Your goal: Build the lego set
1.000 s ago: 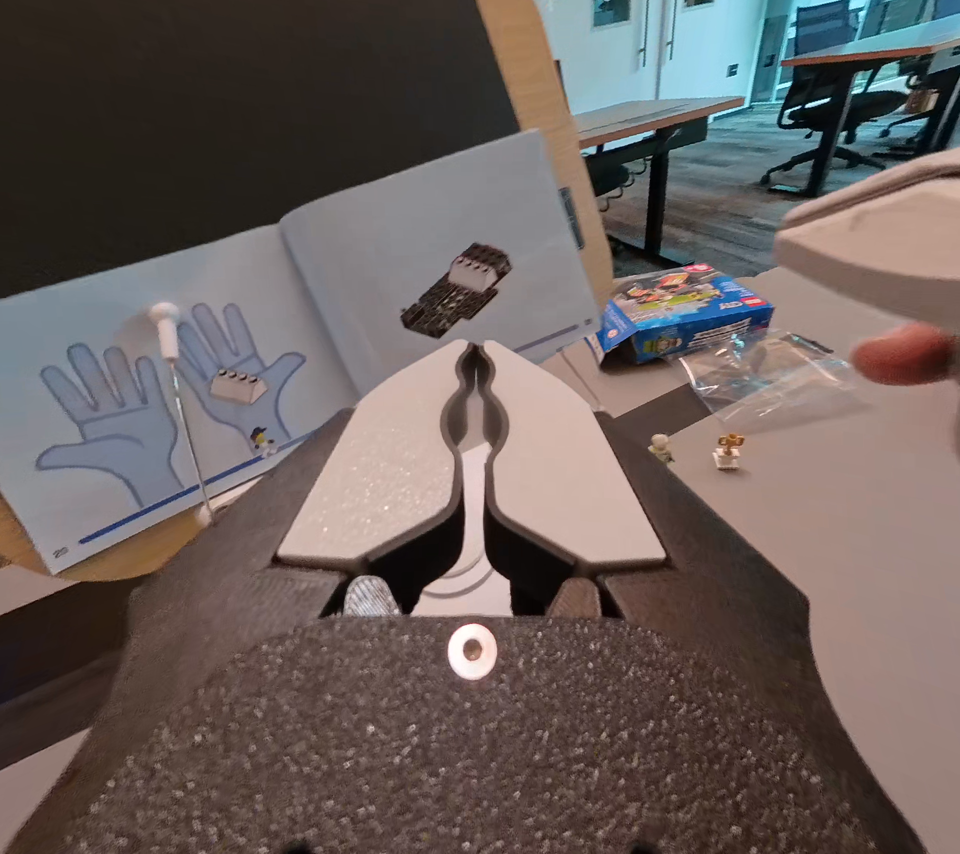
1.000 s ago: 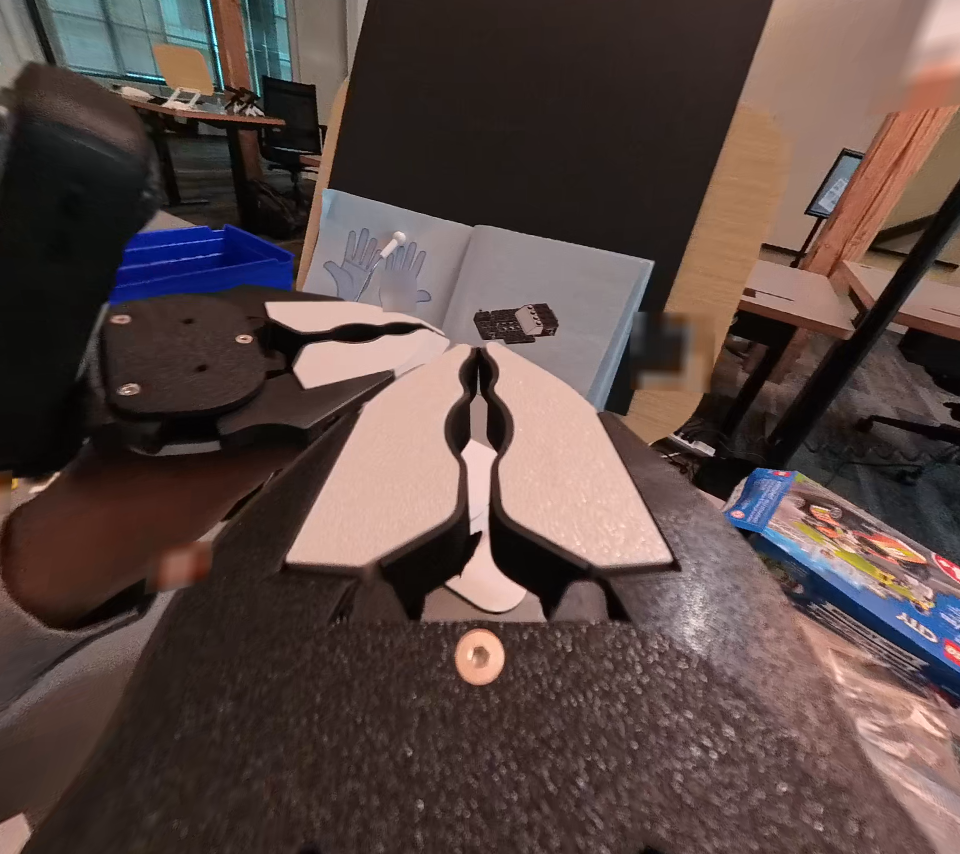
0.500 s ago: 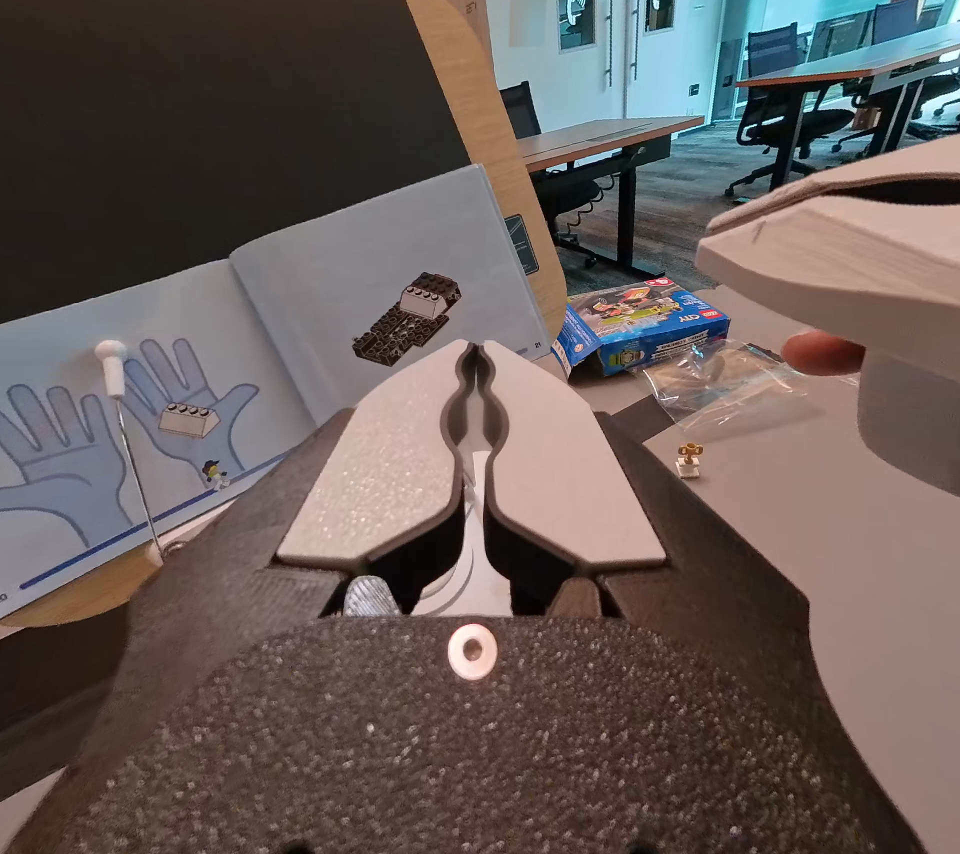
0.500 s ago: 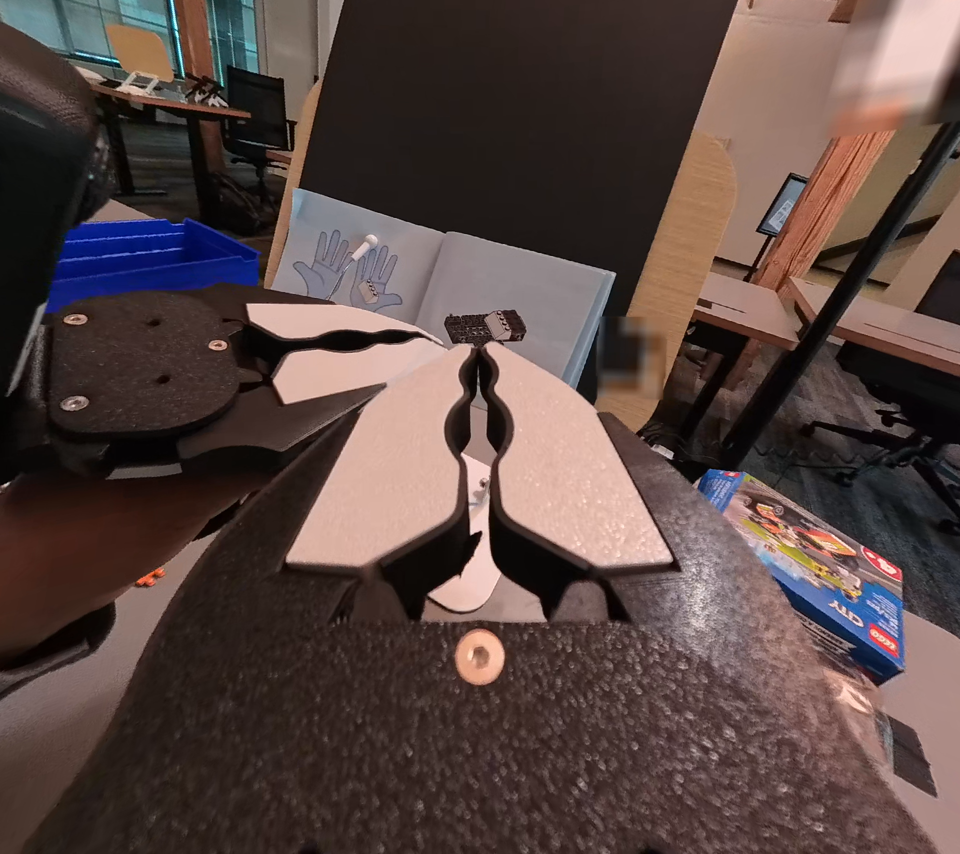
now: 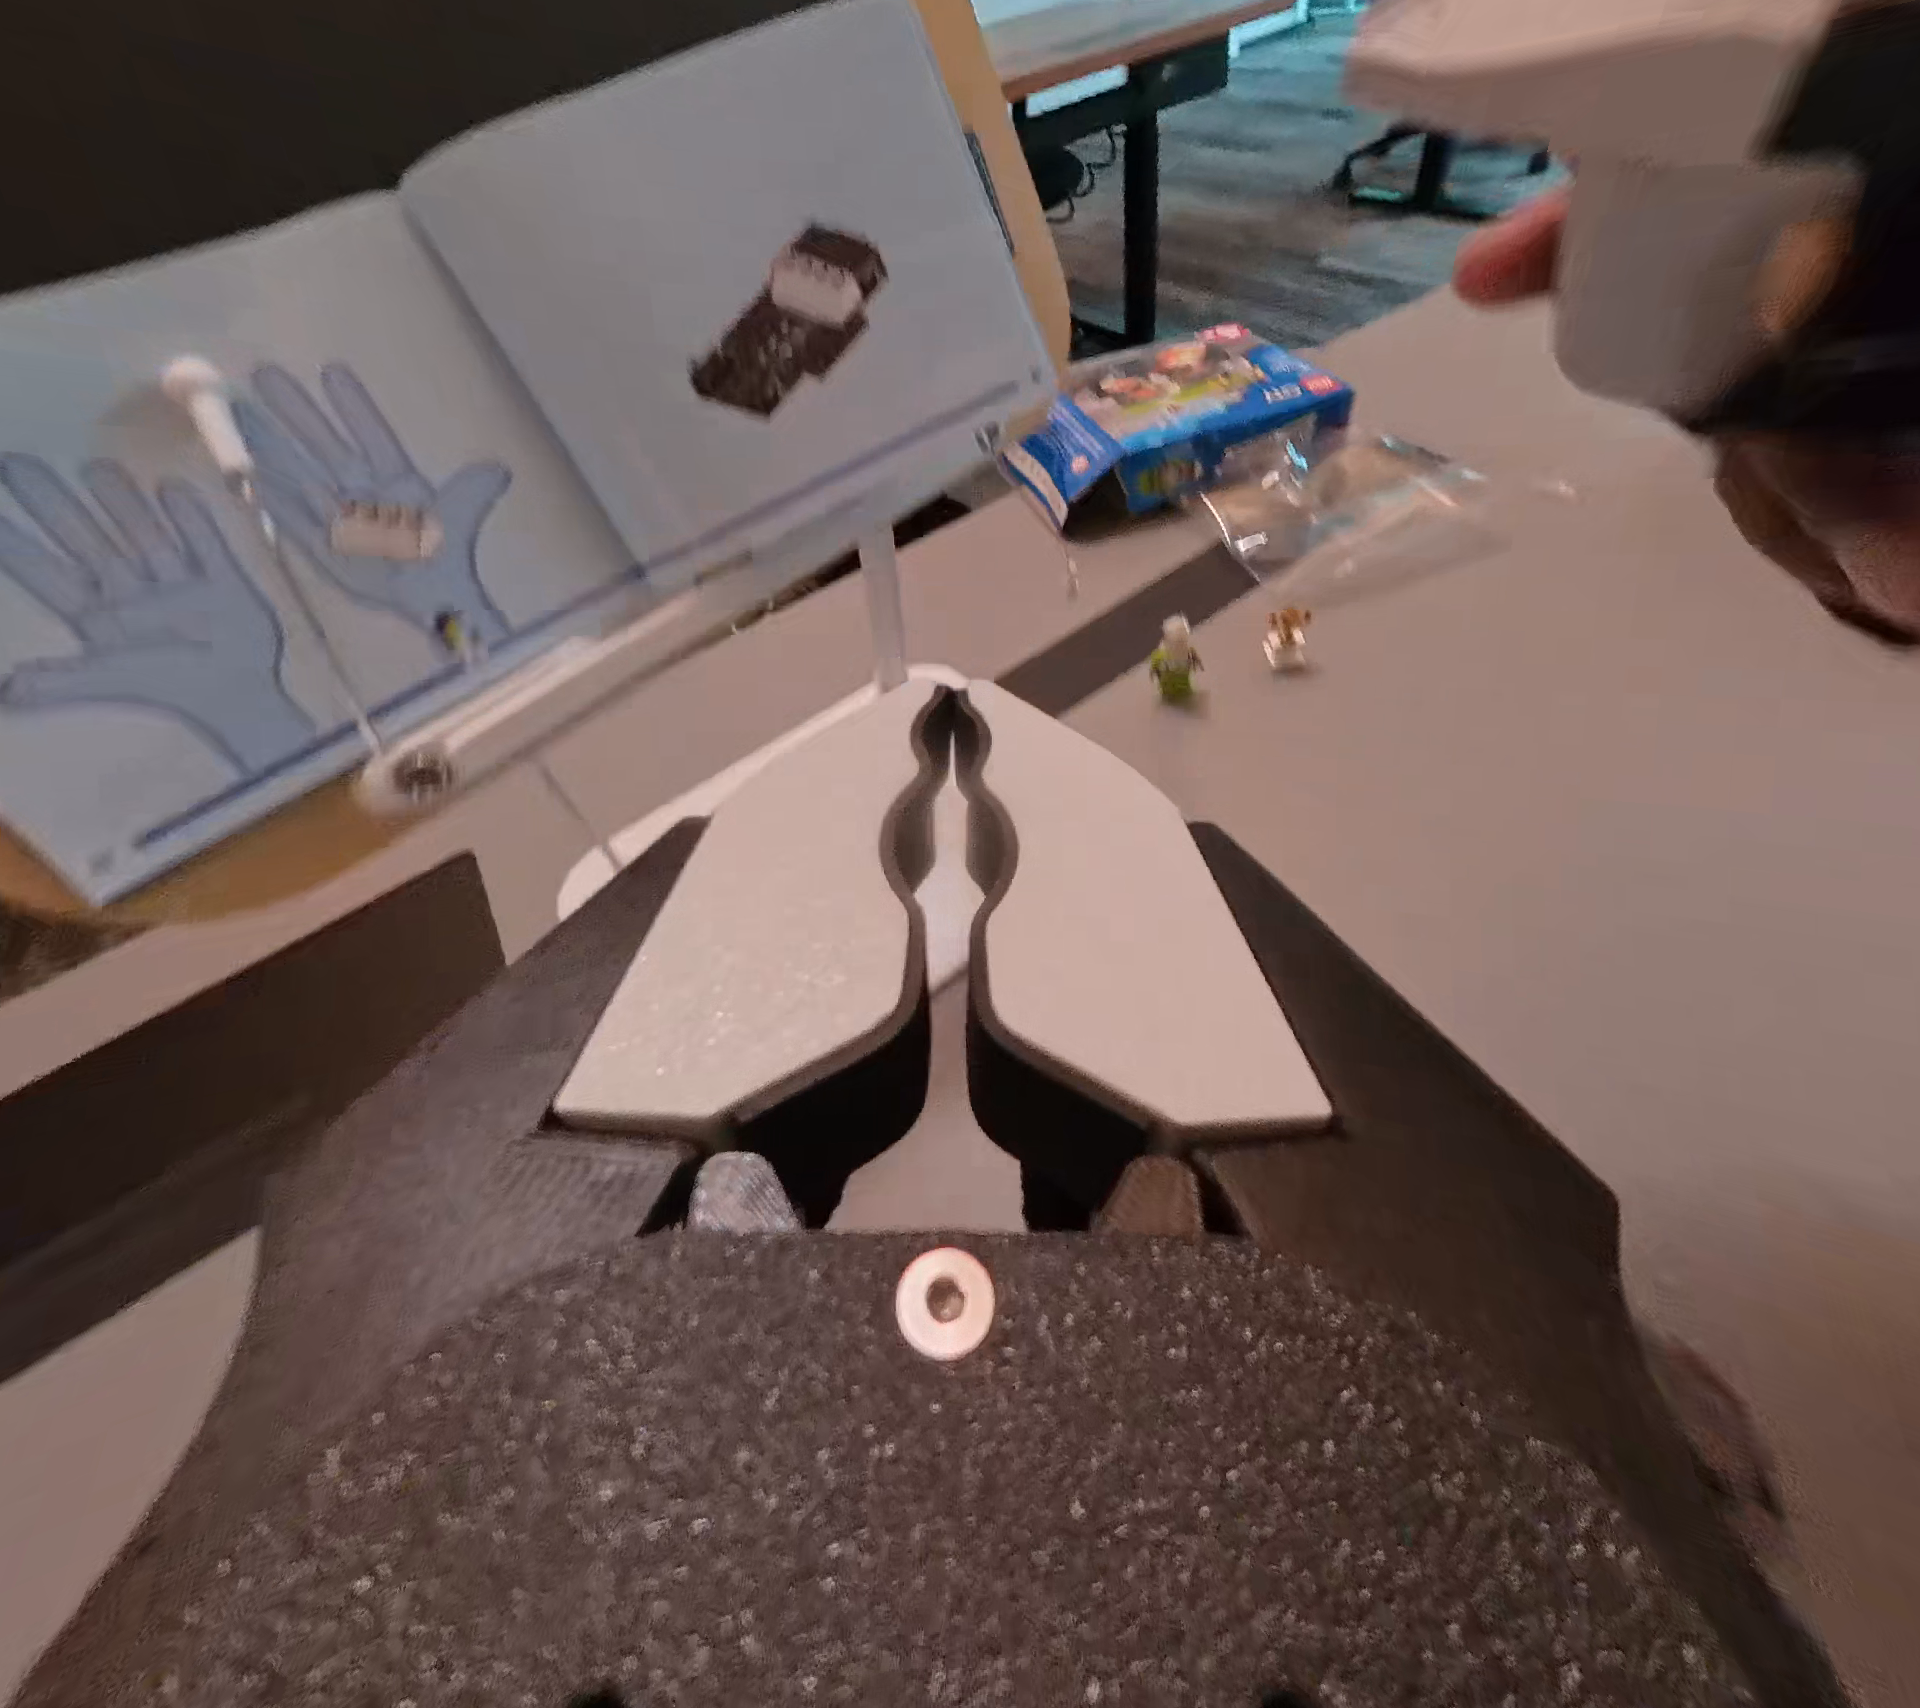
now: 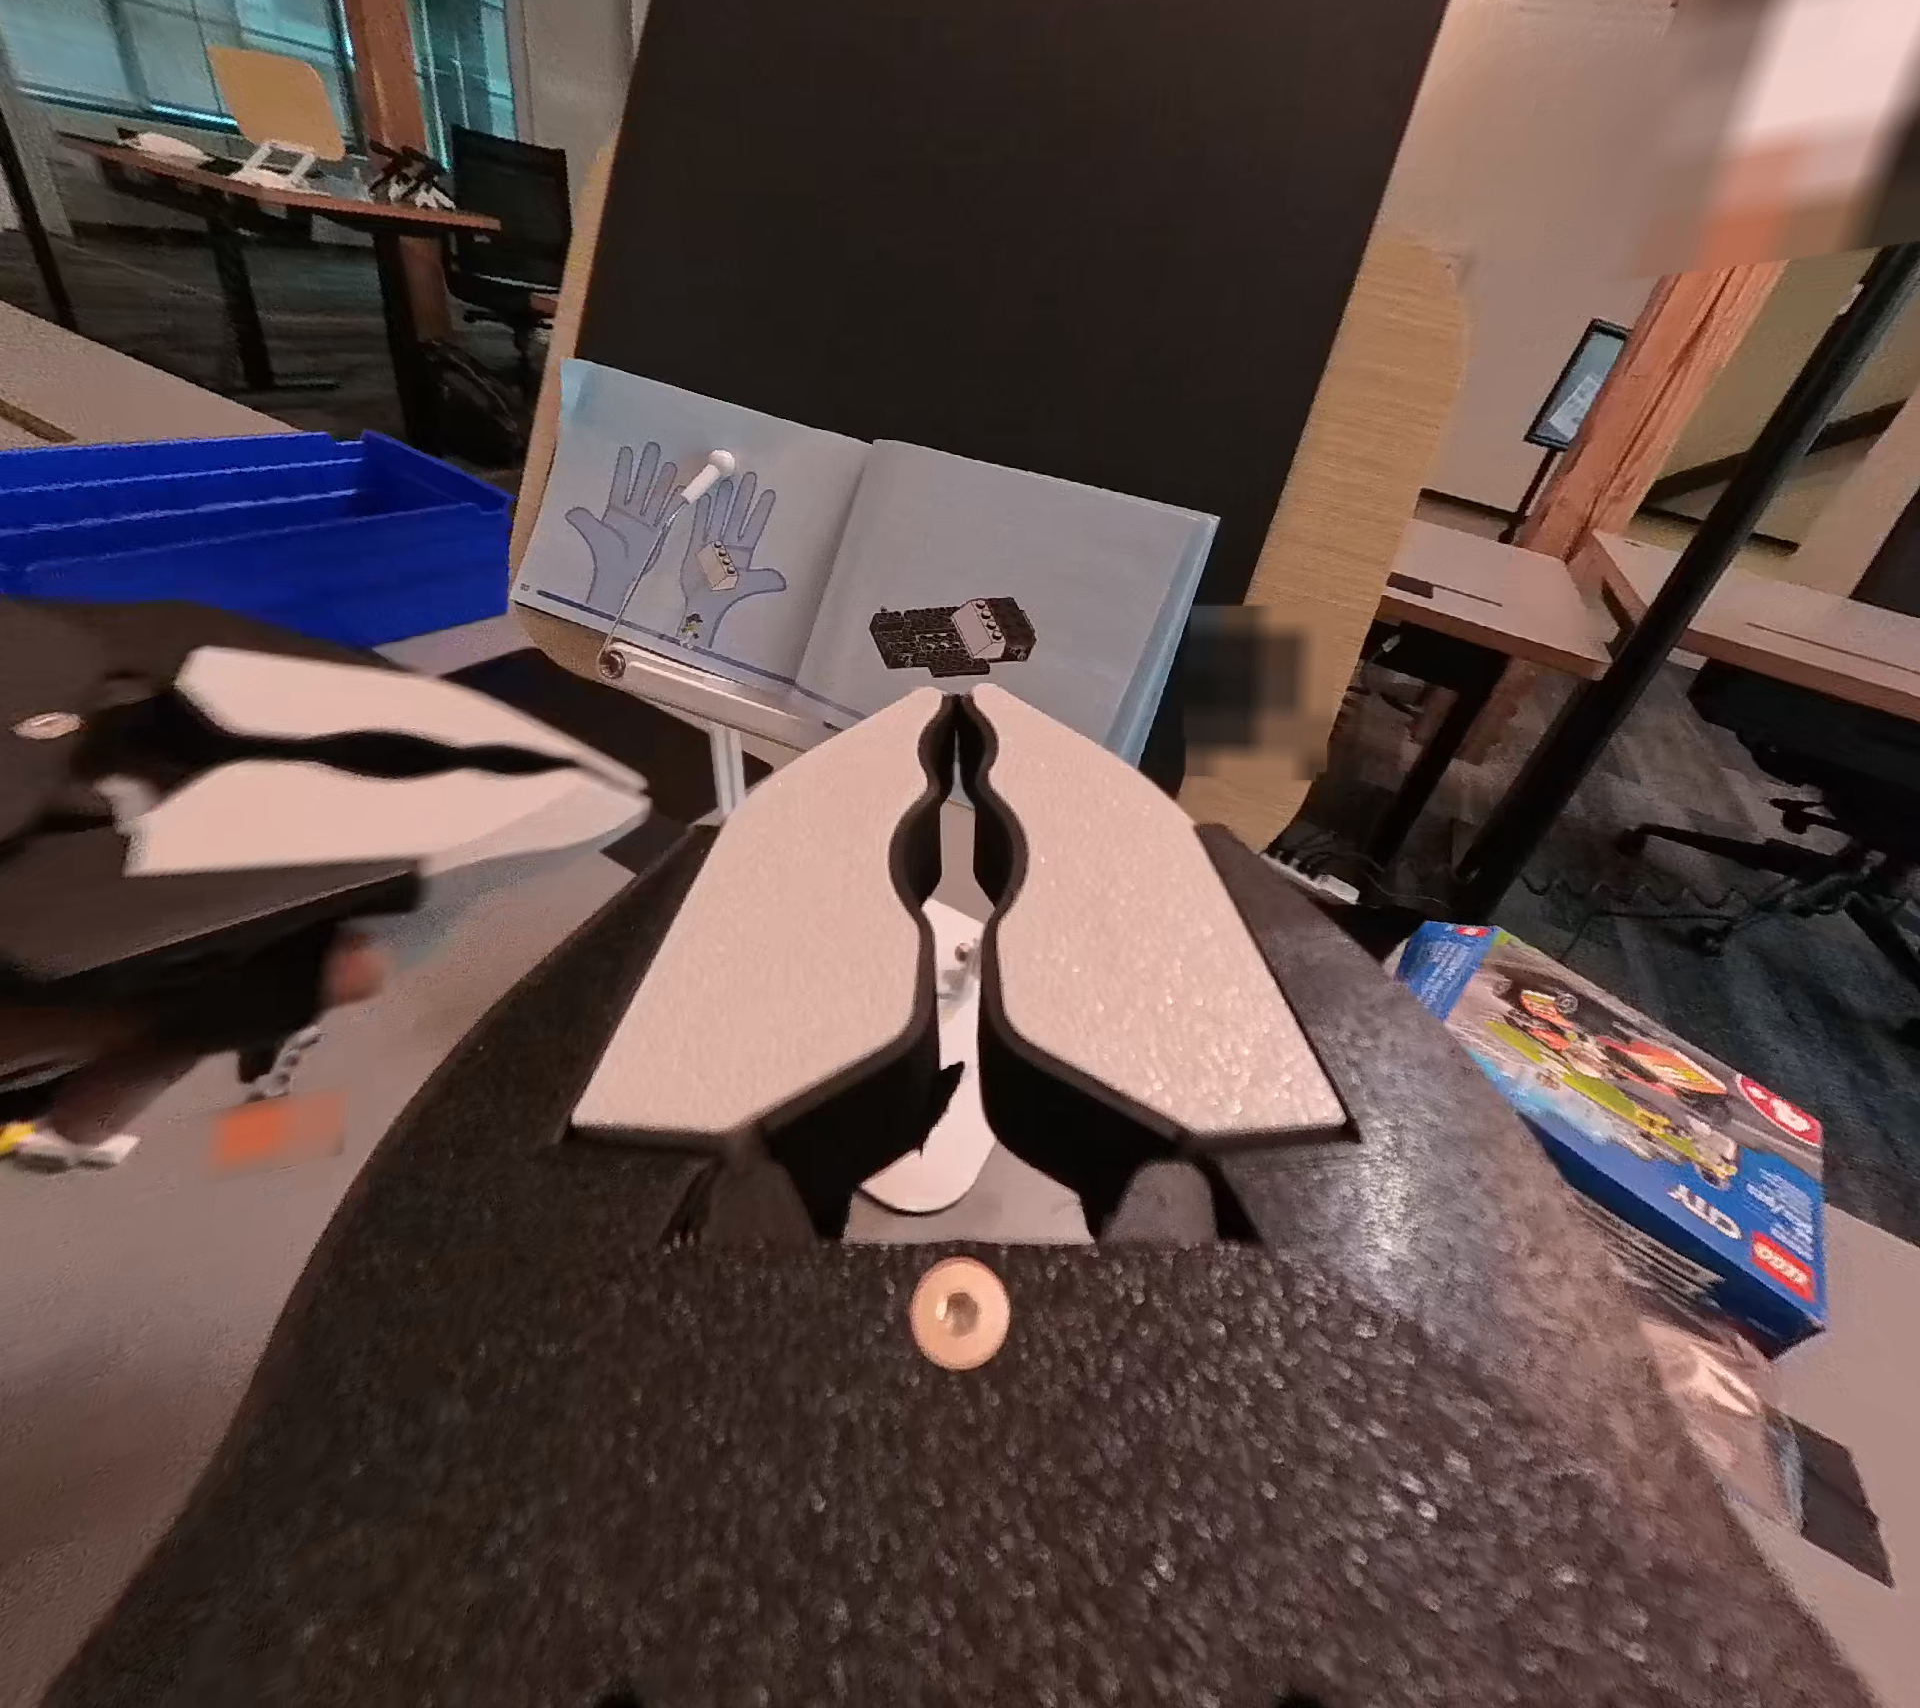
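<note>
Bins come first, a stack of blue bins [image 6: 239, 531] far off to the left of my right gripper [image 6: 954, 702]. Nearer on that side is my left gripper [image 5: 948, 700], its tips pressed together with nothing between them that I can see; under it in the right wrist view lie some small pieces [image 6: 62, 1144], too blurred to make out. Straight ahead of both tools the instruction booklet [image 5: 499, 370] stands open on a white stand [image 5: 883, 609], a metal arm [image 6: 665, 557] holding the left page flat, a black board [image 6: 1018, 152] rising behind it. My right gripper is closed as well, fingertips meeting, empty. Past my left gripper's tips and a little to the right, a small green and white minifigure [image 5: 1176, 663] and a tiny tan piece [image 5: 1286, 638] sit near each other on the grey table [image 5: 1507, 879]. Farther right lie a clear plastic bag [image 5: 1361, 505] and the blue lego box [image 6: 1621, 1128], the bag just in front of the box.
</note>
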### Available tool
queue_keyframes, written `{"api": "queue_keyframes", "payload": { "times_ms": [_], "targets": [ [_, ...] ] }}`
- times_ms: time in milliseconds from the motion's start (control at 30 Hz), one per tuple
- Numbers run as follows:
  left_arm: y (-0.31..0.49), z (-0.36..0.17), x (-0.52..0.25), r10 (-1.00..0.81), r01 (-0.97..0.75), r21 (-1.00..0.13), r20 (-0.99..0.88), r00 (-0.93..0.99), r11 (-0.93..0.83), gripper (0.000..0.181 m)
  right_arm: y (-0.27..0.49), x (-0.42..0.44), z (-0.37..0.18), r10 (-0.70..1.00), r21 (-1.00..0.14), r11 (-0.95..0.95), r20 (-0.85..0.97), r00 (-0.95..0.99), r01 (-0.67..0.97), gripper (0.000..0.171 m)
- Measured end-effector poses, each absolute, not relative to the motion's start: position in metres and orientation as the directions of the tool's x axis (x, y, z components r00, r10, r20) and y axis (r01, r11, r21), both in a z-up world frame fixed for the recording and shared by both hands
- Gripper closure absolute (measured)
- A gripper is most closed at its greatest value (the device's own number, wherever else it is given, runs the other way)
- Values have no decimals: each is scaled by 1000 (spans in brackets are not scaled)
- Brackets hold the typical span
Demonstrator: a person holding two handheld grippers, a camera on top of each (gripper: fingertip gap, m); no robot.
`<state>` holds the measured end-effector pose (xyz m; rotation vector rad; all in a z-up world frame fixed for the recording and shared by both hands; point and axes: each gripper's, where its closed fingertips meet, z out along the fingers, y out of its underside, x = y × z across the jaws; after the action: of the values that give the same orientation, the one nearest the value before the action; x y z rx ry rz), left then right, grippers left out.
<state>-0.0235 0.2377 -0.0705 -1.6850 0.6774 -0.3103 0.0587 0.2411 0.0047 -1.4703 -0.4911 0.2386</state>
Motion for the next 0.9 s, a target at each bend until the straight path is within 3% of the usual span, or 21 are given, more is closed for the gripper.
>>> {"api": "queue_keyframes", "payload": {
  "times_ms": [200, 500, 900],
  "targets": [
    [154, -131, -61, -646, -376, -908, -176, 743, -185, 181, 240, 50, 1, 472, -982, 108, 187, 862, 153, 171],
    [58, -222, -94, -721, -499, -758, -56, 691, -420, 181, 237, 32, -6, 502, -979, 104, 206, 840, 178, 171],
    [47, -242, -90, -741, -538, -719, -49, 670, -439, 181, 232, 16, -11, 531, -970, 109, 241, 812, 216, 171]
  ]
}}
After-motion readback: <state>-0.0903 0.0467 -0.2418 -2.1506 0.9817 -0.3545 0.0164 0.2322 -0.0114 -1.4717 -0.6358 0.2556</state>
